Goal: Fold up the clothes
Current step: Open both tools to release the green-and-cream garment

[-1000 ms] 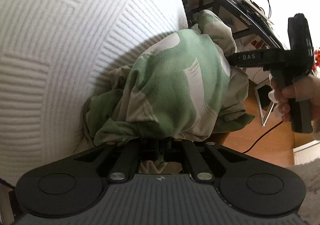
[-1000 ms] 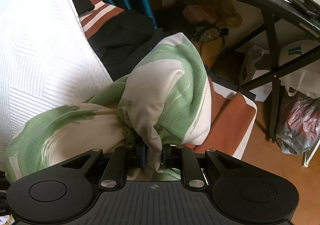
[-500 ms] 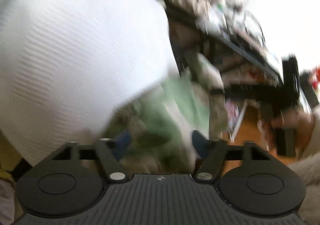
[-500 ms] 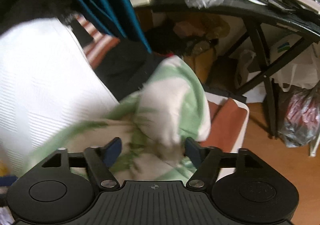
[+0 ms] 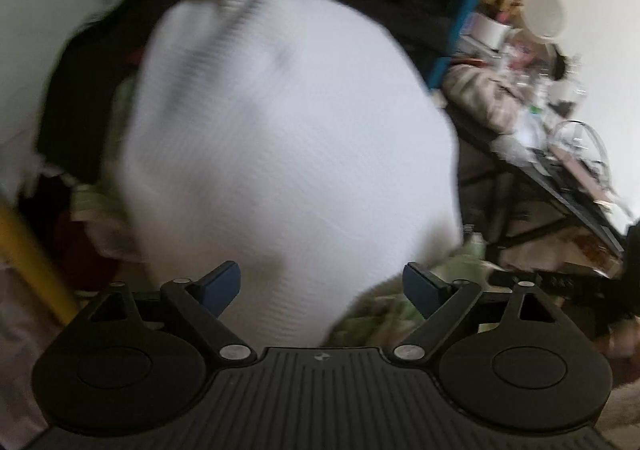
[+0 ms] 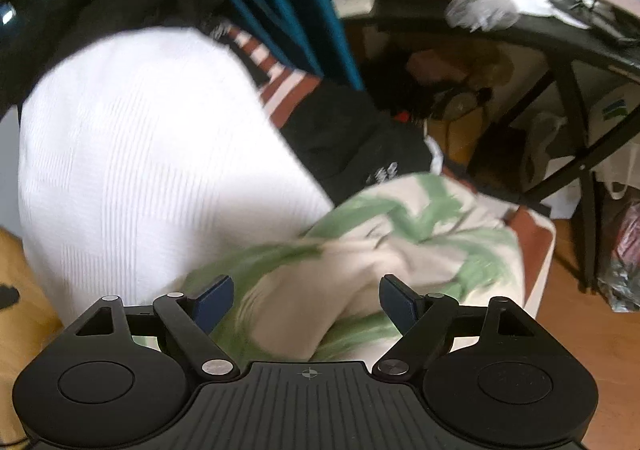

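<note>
Lettering on the black garment (image 6: pixel 360 153) blurs unreadable; green-and-cream patterned garment (image 6: pixel 400 242) lies crumpled beside ribbed white bedcover (image 6: pixel 152 169); right tool (image 6: pixel 307 302) and left tool (image 5: pixel 320 286) both released.

The left gripper (image 5: pixel 320 286) and the right gripper (image 6: pixel 306 300) are both gaping wide, gripping nothing.
</note>
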The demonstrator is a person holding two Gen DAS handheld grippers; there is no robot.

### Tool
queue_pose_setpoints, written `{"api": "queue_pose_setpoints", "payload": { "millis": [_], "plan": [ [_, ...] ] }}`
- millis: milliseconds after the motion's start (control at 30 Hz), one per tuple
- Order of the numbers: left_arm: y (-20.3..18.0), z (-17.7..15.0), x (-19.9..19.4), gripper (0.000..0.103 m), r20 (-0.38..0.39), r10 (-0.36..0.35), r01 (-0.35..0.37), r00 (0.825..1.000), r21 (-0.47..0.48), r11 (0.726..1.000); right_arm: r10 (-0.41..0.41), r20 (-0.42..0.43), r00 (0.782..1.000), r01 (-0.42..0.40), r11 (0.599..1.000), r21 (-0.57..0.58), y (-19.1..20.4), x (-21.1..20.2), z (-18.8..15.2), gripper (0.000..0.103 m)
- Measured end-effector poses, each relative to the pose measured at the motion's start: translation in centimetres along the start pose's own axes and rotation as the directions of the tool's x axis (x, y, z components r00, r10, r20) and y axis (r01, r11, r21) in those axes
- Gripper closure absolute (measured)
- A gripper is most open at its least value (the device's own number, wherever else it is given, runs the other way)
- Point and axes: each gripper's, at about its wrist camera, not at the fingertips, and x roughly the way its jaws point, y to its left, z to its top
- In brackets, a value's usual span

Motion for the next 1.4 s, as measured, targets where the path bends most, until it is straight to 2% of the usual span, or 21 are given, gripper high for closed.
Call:
{"api": "queue_pose_setpoints", "payload": {
  "millis": [200,267,367,667,867,1000,1100,1233,1400],
  "plan": [
    [3.3,0.4,-1.1,0.008,0.016,0.093,-0.091,0.996,-0.079,0.993,-0.021,-0.044,0.999,0.019,0.999,-0.039,1.9,2.4,-1.4,0.017],
    [4.2,0.8,-1.7,0.008,0.04,0.142,-0.138,0.989,-0.084,0.987,-0.028,-0.053,0.998,0.026,0.999,-0.028,2.1,2.9,-1.4,0.013],
    [5.1,1.8,-1.9,0.004,0.062,0.201,-0.195,0.978,-0.08,0.977,-0.045,-0.057,0.997,0.045,0.999,-0.014,2.5,3.1,-1.0,0.011],
    [7.1,5.0,0.2,0.003,0.063,0.149,-0.145,0.987,-0.061,0.988,-0.096,0.044,0.994,0.094,0.994,0.054,4.2,0.6,1.4,0.009],
    [8.1,5.7,2.6,0.003,0.039,0.105,-0.104,0.994,-0.028,0.994,-0.186,0.14,0.973,0.19,0.981,-0.02,6.2,-1.0,2.9,0.001],
    [8.8,5.7,4.4,0.001,0.013,0.065,-0.065,0.998,0.0,0.998,-0.257,0.137,0.957,0.262,0.965,-0.019,7.0,-0.8,3.4,0.001],
    [8.9,5.6,5.5,0.001,0.004,0.008,-0.008,1.0,0.036,0.999,-0.284,0.138,0.949,0.29,0.957,-0.019,7.5,-0.2,3.5,0.001],
    [8.7,5.6,7.1,0.0,-0.021,-0.03,0.032,0.999,0.097,0.995,-0.318,0.161,0.934,0.327,0.944,-0.034,8.7,-0.1,4.3,0.001],
    [9.5,6.0,9.0,0.0,-0.097,-0.118,0.119,0.988,0.007,0.993,-0.349,0.208,0.914,0.366,0.93,-0.048,10.1,-0.5,5.5,0.001]
  ]
}}
